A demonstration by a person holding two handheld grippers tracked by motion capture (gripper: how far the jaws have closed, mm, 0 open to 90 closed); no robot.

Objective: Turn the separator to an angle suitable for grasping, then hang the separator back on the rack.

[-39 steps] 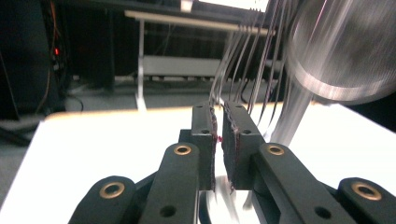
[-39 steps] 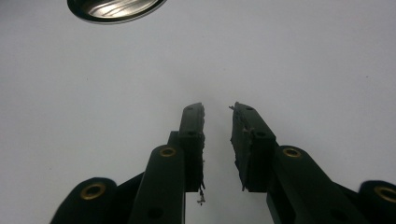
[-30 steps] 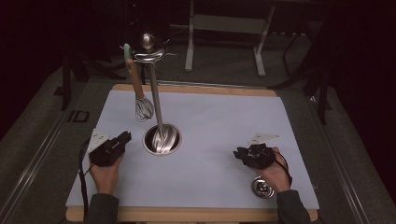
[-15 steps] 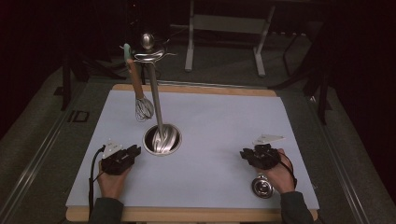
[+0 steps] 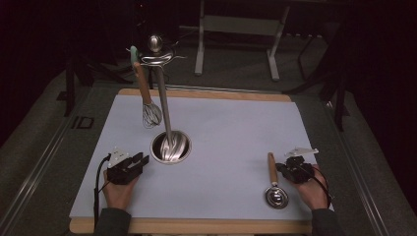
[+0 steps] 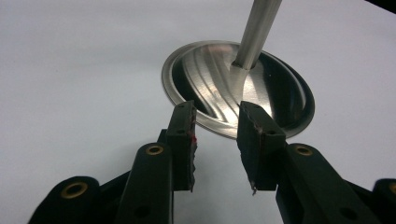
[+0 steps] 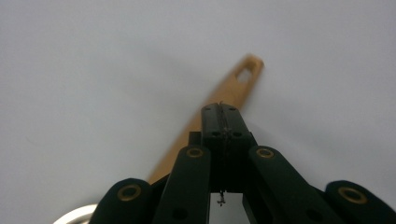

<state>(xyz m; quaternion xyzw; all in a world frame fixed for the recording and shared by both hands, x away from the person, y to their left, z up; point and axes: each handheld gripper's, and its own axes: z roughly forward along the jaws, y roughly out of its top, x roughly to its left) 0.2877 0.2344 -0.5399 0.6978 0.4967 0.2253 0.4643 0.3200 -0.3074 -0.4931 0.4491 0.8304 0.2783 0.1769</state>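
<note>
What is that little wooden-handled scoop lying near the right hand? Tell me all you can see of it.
The scoop lies flat on the white sheet, near its front edge. It has a small round shiny metal bowl toward the person and a light wooden handle pointing away, with a hanging hole at its tip. The right gripper sits beside the handle, jaws shut with nothing between them; whether it touches the handle is unclear.

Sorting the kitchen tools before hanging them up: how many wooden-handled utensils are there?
2. A whisk hangs from the metal stand at the mat's far left; a small ladle lies flat at the near right, beside the right claw.
</note>
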